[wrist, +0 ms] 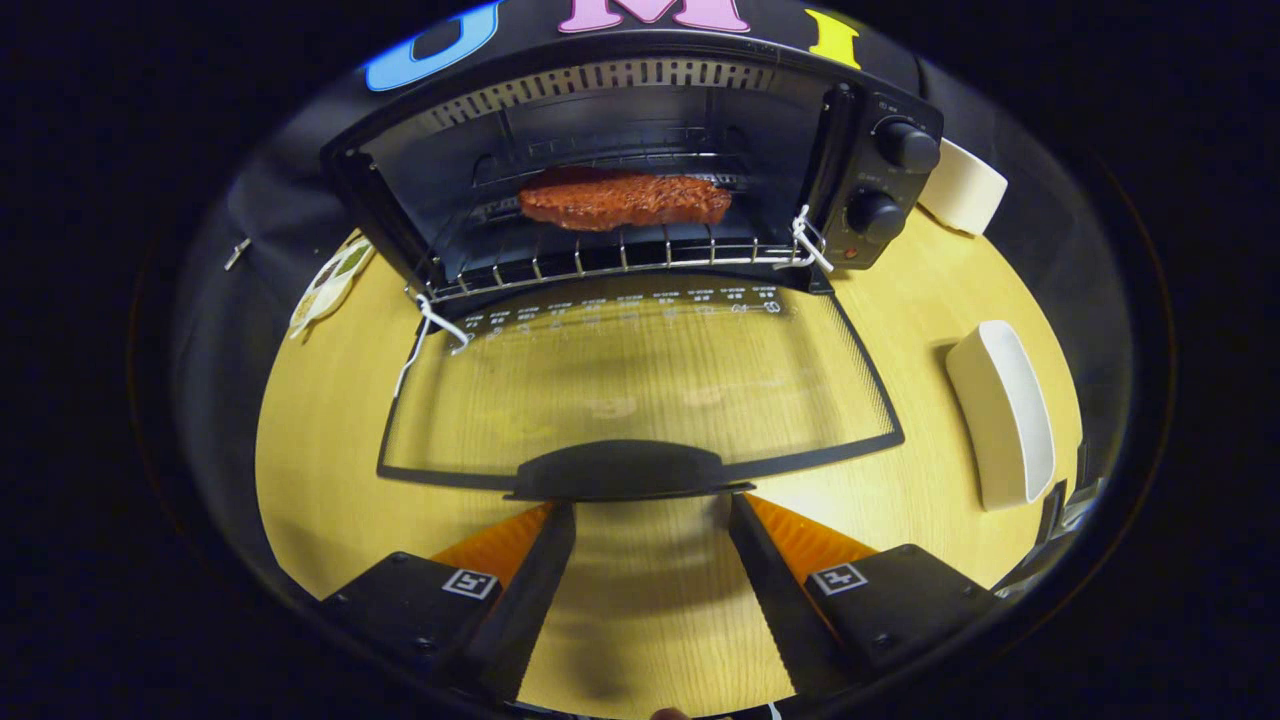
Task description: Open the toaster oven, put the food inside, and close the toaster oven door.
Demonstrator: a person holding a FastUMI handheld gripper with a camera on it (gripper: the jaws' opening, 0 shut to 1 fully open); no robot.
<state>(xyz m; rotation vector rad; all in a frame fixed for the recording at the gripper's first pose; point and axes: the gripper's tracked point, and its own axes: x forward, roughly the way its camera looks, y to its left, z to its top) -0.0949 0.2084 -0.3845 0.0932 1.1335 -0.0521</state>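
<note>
Closing comes next, we judge, with the meat patty (624, 201) on the toaster oven (640, 170) rack and our gripper (650, 510), jaws apart and empty, just short of the door handle (625, 470), which could slip and drop.

There was 1 toaster oven (640, 190) w/ 2 knobs (907, 146), 1 meat patty (625, 201) on its rack, 2 white dishes (1000, 412), 1 packet (330, 283), and 1 gripper (650, 510), fingers apart.

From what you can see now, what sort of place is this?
Probably a mock kitchen counter in a recording booth: an open toaster oven with a meat patty on its rack, white dishes on a wooden tabletop. The open tongs hover just before the lowered door's handle.
</note>
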